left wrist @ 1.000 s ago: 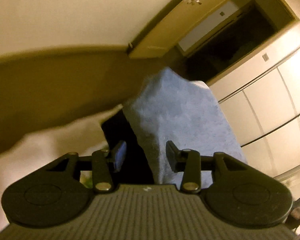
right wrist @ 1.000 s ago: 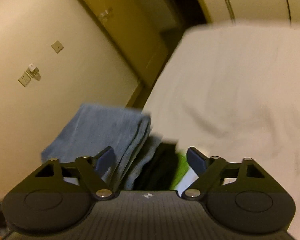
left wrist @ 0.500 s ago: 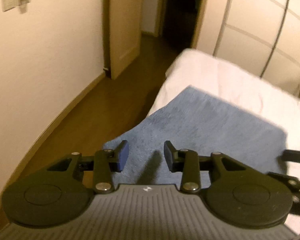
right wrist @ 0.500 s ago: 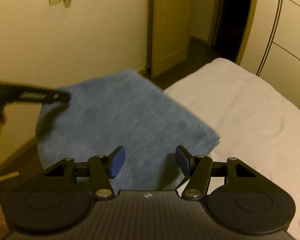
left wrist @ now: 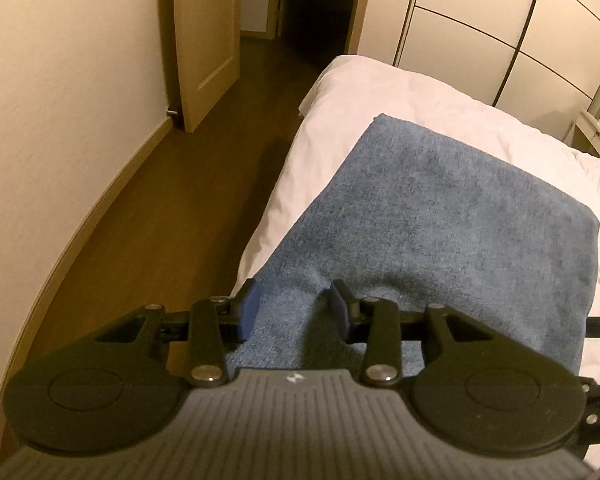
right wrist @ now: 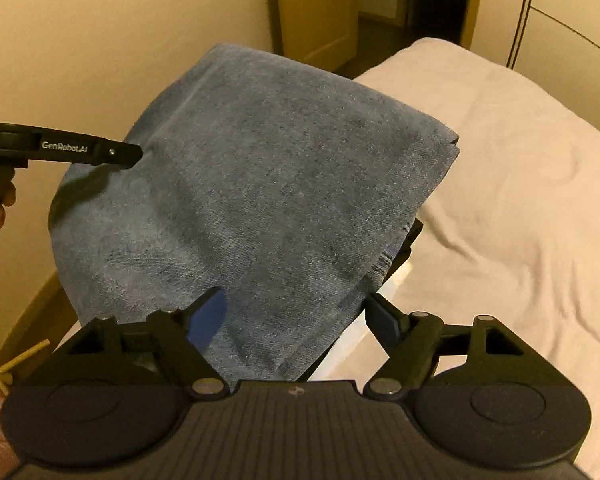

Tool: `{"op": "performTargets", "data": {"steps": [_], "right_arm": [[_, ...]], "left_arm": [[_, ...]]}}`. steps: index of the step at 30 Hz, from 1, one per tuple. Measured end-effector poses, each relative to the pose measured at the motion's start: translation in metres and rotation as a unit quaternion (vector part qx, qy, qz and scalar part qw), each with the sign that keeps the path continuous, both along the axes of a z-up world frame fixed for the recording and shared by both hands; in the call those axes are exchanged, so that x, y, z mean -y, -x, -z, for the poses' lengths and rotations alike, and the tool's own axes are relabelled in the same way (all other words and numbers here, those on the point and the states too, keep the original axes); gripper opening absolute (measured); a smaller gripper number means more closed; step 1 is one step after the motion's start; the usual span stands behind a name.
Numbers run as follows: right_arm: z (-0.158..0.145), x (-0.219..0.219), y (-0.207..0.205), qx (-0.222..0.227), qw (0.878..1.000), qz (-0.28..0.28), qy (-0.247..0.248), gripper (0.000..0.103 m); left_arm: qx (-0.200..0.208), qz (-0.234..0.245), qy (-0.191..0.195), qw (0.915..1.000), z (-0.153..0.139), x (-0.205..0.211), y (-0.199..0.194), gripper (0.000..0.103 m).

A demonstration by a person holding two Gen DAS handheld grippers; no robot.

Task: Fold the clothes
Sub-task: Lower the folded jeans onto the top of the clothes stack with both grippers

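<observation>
Left wrist view: the blue cloth [left wrist: 452,216], a second ago hanging upright in the air, now lies spread over the white bed [left wrist: 380,92] by its near edge. The left hand-held gripper [left wrist: 292,308] has its jaws narrow and opening, a raised fold of cloth between them; pads seem just off it. Right wrist view: the cloth [right wrist: 260,184] now fills the frame, draped over a dark item beneath. The right hand-held gripper [right wrist: 296,316] is wide and opening, cloth edge between the jaws, unpressed. Judgement: cloth is laid down and being released; folding can begin.
</observation>
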State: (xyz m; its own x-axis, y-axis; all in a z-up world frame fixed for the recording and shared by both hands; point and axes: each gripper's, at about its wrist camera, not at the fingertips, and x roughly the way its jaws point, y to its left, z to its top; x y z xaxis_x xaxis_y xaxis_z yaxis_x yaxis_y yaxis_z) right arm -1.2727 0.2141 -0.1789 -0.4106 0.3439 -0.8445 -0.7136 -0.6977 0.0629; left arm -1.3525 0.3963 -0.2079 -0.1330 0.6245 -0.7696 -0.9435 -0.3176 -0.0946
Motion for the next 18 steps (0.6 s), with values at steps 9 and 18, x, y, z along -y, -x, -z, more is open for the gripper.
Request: {"op": "performTargets", "data": {"steps": [9, 18], "right_arm": [[-0.056, 0.032, -0.031, -0.054, 0.996, -0.012, -0.068, 0.069], [-0.020, 0.054, -0.020, -0.004, 0.995, -0.094, -0.042, 0.066]], "left_arm": [[-0.010, 0.020, -0.057, 0.9981, -0.057, 0.074, -0.038, 0.031], [-0.013, -0.014, -0.014, 0.9997, -0.027, 0.085, -0.055, 0.034]]}}
